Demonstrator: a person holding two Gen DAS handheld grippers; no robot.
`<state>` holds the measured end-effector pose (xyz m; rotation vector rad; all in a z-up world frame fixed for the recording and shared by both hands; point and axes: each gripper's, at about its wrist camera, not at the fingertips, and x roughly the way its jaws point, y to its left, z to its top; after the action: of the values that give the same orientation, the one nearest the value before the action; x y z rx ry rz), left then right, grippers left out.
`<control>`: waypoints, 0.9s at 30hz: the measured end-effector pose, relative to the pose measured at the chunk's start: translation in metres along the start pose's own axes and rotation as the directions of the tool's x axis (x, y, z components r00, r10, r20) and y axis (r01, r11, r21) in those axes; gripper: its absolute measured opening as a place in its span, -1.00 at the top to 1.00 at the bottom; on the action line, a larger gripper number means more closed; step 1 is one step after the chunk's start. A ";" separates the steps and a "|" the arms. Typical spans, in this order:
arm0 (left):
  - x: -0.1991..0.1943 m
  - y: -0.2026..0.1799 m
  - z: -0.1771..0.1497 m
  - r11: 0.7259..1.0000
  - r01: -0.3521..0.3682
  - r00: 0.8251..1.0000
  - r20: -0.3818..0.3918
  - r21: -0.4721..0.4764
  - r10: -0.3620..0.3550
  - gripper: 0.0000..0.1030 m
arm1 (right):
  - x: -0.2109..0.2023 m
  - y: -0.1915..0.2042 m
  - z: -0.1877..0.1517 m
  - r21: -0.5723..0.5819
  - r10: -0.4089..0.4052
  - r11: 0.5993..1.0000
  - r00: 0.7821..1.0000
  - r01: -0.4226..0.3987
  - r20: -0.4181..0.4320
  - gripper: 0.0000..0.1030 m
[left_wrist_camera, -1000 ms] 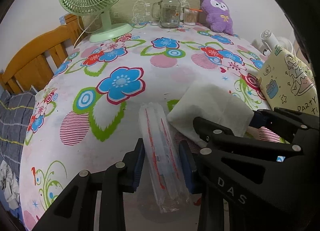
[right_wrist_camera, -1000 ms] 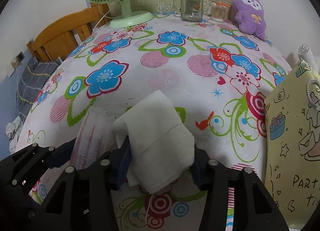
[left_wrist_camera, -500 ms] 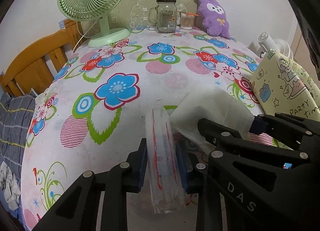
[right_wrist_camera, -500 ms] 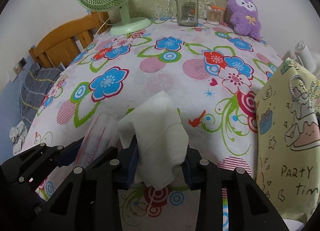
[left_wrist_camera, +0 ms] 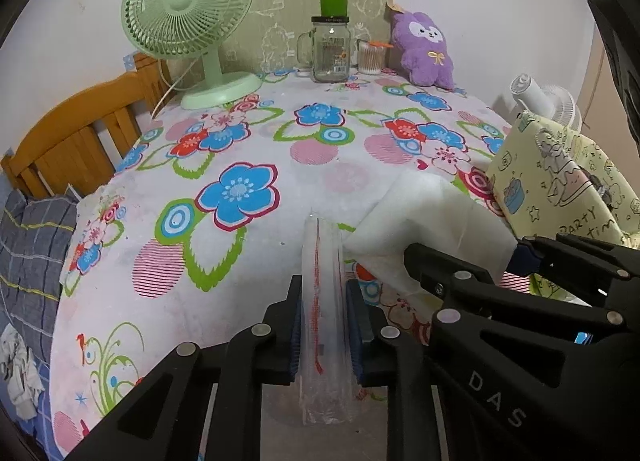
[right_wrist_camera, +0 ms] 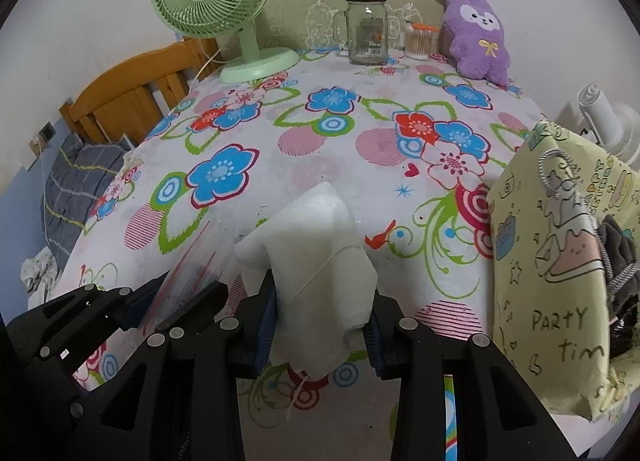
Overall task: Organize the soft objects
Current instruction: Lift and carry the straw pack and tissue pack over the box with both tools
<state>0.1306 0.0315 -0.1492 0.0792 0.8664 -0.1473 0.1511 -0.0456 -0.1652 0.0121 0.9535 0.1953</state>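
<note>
While both tools sit low at the near edge of the bench, each already has its own soft thing. The clear plastic packet with red print (left_wrist_camera: 326,317) stands on edge, squeezed between the blue pads of the left tool (left_wrist_camera: 325,335), whose jaws have just been closing and now clench it thin. Just to that tool's right, the folded white cloth (right_wrist_camera: 320,261) is pinched in the right tool (right_wrist_camera: 322,335), bunched up ahead of the fingers and drooping below them, with a loose thread trailing down.

Off to the right tool's side stands the yellow party gift bag (right_wrist_camera: 560,281), mouth open, something dark already inside; I take it as the likely home for these.

The risks I see: the slick packet could slide out of the pads when tilted, and the cloth, held only by a fold, could unfurl or snag the bag's rim or silver cord handle (right_wrist_camera: 554,165) and tip the bag. The tools are close enough to knock each other.
</note>
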 end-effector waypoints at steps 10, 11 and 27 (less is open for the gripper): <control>-0.026 -0.012 0.009 1.000 -0.007 0.998 0.058 0.019 0.006 0.66 | -0.030 -0.004 0.004 0.004 -0.015 1.000 0.998 0.015 0.057 0.21; -0.027 -0.013 0.010 1.000 -0.007 0.998 0.063 0.020 0.006 0.66 | -0.033 -0.005 0.005 0.004 -0.018 1.000 0.998 0.017 0.064 0.21; -0.065 -0.032 0.026 0.999 -0.015 0.989 0.147 0.037 0.010 0.66 | -0.083 -0.016 0.013 0.003 -0.031 1.000 0.988 0.031 0.154 0.21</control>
<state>0.1041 0.0026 -0.0830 0.1077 0.7162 -0.1560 0.1180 -0.0748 -0.0922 0.0123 0.7989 0.1629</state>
